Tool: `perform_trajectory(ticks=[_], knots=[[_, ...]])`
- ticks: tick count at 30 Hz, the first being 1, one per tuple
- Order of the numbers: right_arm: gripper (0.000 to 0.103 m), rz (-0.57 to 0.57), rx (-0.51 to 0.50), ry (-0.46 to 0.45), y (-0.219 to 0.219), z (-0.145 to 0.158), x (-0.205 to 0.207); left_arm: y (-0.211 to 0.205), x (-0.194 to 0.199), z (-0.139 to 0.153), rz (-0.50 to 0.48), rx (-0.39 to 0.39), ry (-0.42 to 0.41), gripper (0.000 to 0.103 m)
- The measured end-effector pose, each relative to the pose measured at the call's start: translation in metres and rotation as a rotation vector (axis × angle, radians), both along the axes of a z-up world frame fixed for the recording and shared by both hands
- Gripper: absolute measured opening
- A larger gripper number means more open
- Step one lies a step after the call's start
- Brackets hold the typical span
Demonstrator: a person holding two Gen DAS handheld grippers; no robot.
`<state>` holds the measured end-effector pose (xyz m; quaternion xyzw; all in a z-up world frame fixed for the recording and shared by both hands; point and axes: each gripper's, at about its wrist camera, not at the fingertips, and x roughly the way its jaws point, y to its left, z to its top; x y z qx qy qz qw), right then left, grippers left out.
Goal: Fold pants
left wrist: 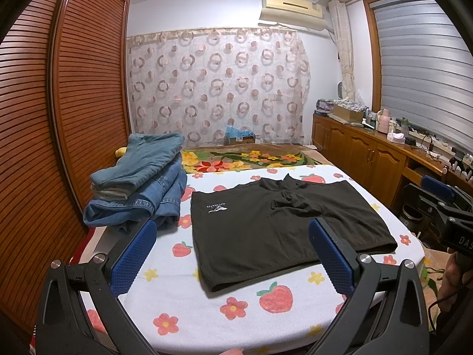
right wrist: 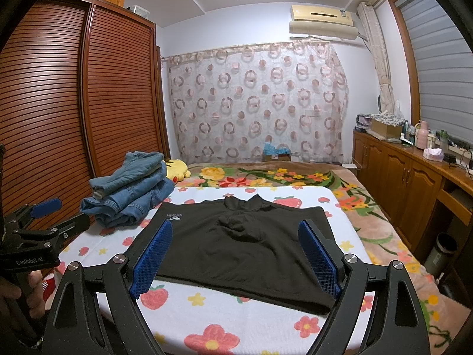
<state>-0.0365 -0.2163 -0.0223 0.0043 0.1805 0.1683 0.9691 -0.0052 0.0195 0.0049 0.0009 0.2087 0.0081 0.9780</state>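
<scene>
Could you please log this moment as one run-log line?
left gripper: open, empty | right gripper: open, empty | black fabric pants: partly folded, flat on strawberry-print cloth

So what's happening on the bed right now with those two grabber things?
A person is folding pants with a handheld gripper in each hand. The black pants lie partly folded and flat on the strawberry-print sheet. The left gripper and the right gripper both hover open above the near edge, gripping nothing. A stack of folded jeans sits to the left, beside the pants.
</scene>
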Motion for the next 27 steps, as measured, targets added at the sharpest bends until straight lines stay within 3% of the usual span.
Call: perform_trajectory(ticks=[8, 27], knots=[[0.088, 0.001, -0.001, 0.017, -0.003, -0.001, 0.002, 0.000, 0.009, 0.003, -0.008, 0.004, 0.025, 0.103], [0.088, -0.046, -0.048, 0.092, -0.014, -0.014, 0.018, -0.008, 0.032, -0.050, -0.062, -0.009, 0.143, 0.103]])
